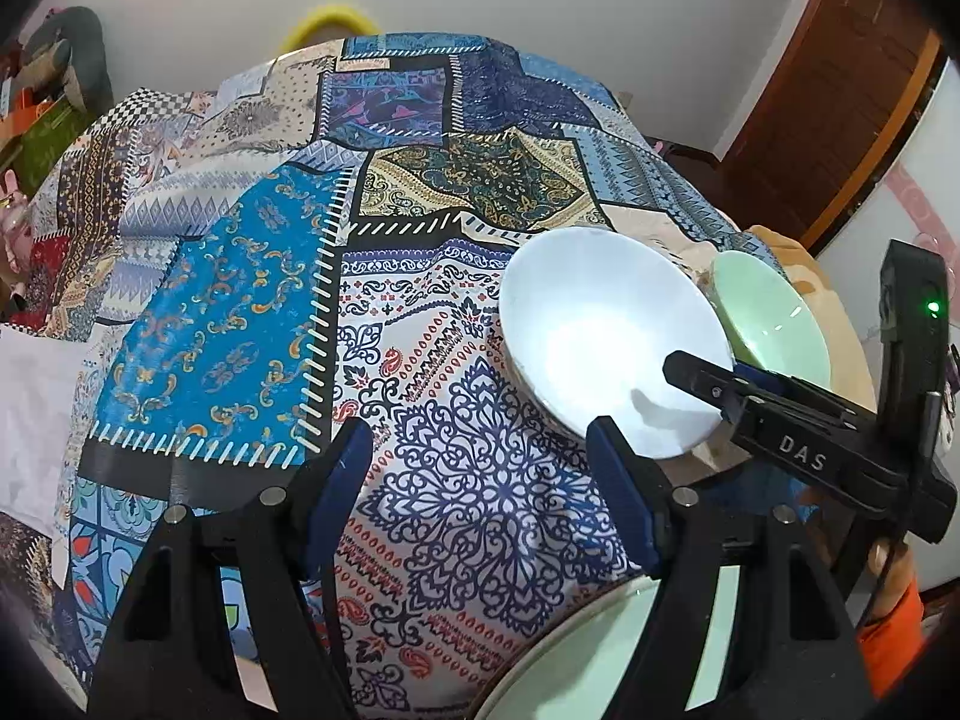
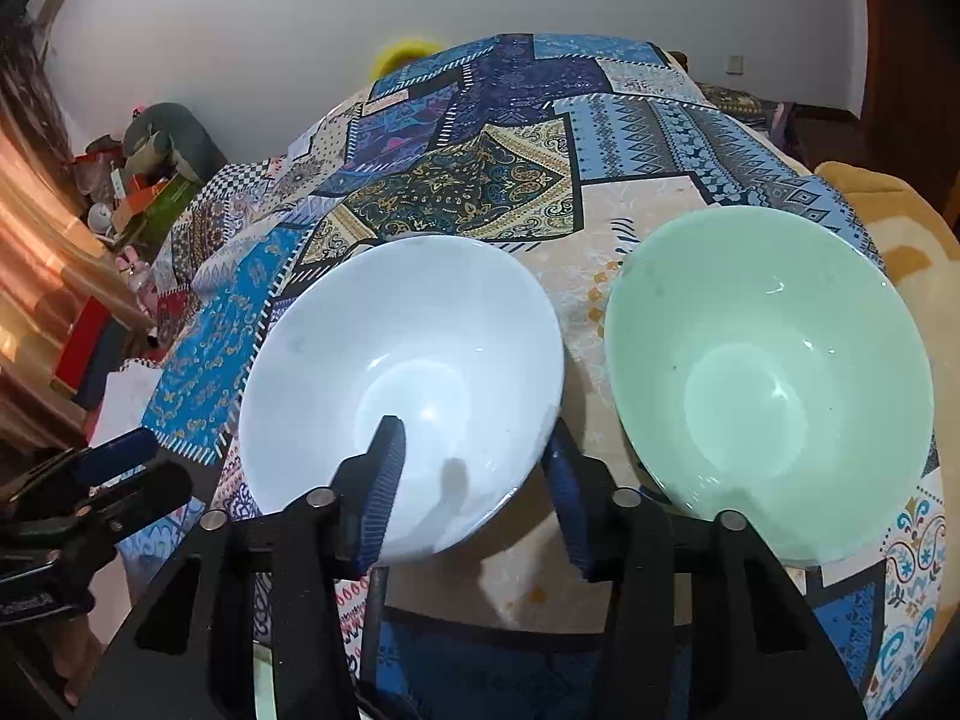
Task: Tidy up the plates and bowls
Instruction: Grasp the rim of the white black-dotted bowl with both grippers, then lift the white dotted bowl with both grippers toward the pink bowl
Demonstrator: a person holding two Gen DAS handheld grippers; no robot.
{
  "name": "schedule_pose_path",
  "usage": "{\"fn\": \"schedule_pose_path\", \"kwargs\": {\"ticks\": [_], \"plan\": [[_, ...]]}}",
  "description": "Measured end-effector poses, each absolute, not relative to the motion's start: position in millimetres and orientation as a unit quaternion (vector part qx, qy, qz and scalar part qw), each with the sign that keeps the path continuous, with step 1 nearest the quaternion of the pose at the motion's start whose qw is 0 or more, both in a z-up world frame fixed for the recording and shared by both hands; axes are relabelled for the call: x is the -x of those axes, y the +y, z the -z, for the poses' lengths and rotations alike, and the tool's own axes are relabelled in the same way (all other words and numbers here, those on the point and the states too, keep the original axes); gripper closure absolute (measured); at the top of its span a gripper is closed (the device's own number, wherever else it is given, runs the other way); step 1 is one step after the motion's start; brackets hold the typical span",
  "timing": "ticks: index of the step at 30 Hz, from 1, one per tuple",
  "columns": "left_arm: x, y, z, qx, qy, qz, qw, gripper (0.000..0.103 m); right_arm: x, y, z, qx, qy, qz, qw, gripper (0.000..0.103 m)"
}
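- Right gripper (image 2: 474,480) straddles the near rim of the white bowl (image 2: 402,378): one finger inside the bowl, the other outside. The fingers look apart with a gap to the wall, so not clamped yet, as far as I can judge.
- White bowl sits on the patchwork-cloth tabletop (image 2: 516,180), just beside the green bowl (image 2: 774,384), rims near but apart.
- Left gripper (image 1: 480,468) hovers over bare cloth left of the white bowl, fingers apart, holding nothing.
- A green plate (image 1: 576,660) shows at the bottom edge of the left wrist view, partly hidden by the gripper.
- Step, my read: pinch the white bowl rim, then nest it with the green bowl.
- Do it well: seat the fingers deeper on the rim before closing; thin glossy wall, so a tip grip could slip. Lift straight up and clear the green rim.
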State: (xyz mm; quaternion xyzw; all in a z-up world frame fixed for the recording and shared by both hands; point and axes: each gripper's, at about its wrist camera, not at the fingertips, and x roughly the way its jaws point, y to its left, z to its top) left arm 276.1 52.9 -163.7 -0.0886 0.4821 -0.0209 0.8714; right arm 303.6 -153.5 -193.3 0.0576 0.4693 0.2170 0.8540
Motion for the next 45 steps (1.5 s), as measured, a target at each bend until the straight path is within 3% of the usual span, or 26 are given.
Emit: {"fn": "schedule_pose_path", "kwargs": {"ticks": [4,10,15,17,20,45], "plan": [[-289,52,169,0.087,0.491,0.012,0.867,0.03,-310,-149,199,-0.052,0.483,-0.239,0.841,0.08],[-317,50,177,0.058,0.503,-0.007,0.862,0.032,-313,-150,203,-0.065,0.485,-0.268,0.83,0.081],[-344,46,197,0.057,0.537,-0.002,0.842,0.057,-315,-152,204,-0.075,0.485,-0.277,0.826,0.081],[-350,45,206,0.066,0.55,0.002,0.832,0.08,-316,-152,204,-0.078,0.484,-0.28,0.825,0.081],[-351,41,213,0.061,0.556,-0.001,0.829,0.086,-316,-153,202,-0.081,0.48,-0.286,0.825,0.081],[-235,30,143,0.076,0.5,0.007,0.863,0.085,-232,-146,151,-0.02,0.415,-0.289,0.862,0.081]]}}
